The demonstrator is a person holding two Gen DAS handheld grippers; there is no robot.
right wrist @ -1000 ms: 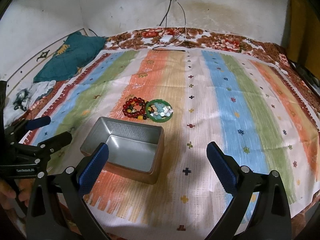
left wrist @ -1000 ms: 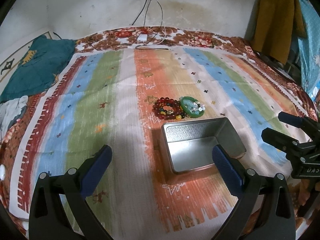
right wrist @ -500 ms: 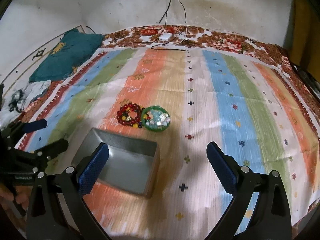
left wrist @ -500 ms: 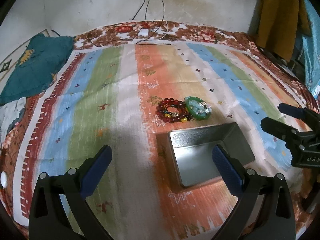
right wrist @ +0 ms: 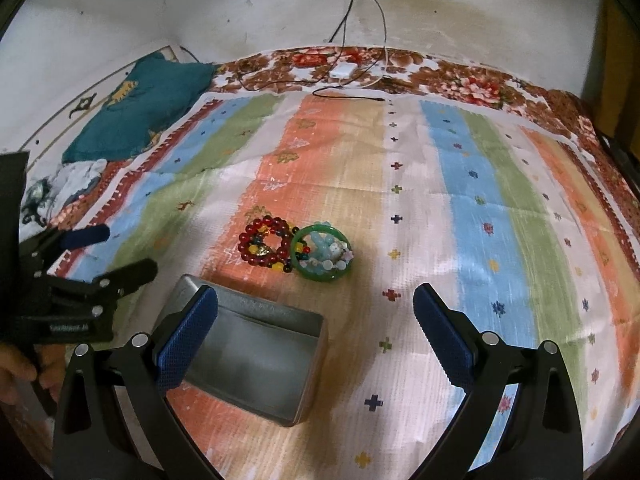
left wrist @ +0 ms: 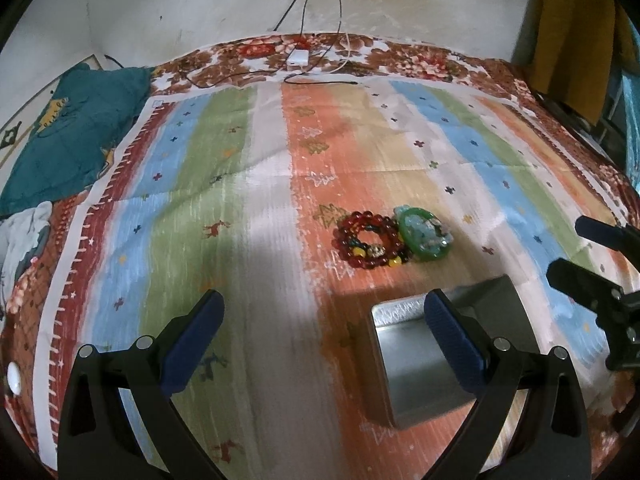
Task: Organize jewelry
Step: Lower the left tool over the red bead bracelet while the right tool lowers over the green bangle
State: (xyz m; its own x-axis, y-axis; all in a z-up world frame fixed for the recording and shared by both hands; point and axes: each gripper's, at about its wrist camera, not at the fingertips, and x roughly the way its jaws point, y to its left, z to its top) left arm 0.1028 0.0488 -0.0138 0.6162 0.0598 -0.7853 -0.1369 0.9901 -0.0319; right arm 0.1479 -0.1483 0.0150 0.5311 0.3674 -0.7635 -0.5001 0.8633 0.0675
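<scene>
A red bead bracelet (left wrist: 370,245) (right wrist: 265,246) lies on the striped cloth, touching a green bangle (left wrist: 425,234) (right wrist: 322,256) that has pale beads inside it. An open, empty metal tin (left wrist: 416,364) (right wrist: 256,354) sits just in front of them. My left gripper (left wrist: 322,340) is open and empty, above the cloth left of the tin; it also shows in the right wrist view (right wrist: 116,254). My right gripper (right wrist: 316,334) is open and empty, above the tin's right side; it shows at the edge of the left wrist view (left wrist: 580,252).
A striped cloth (left wrist: 224,184) covers a floral bedspread (right wrist: 472,84). A teal pillow (left wrist: 72,136) and white cloth lie at the far left. Cables and a white charger (left wrist: 298,58) run from a wall socket. Yellow fabric (left wrist: 572,28) hangs at right.
Both grippers have moved forward and lower over the cloth; the tin and the jewelry now sit closer and lower in both views. Nothing was picked up.
</scene>
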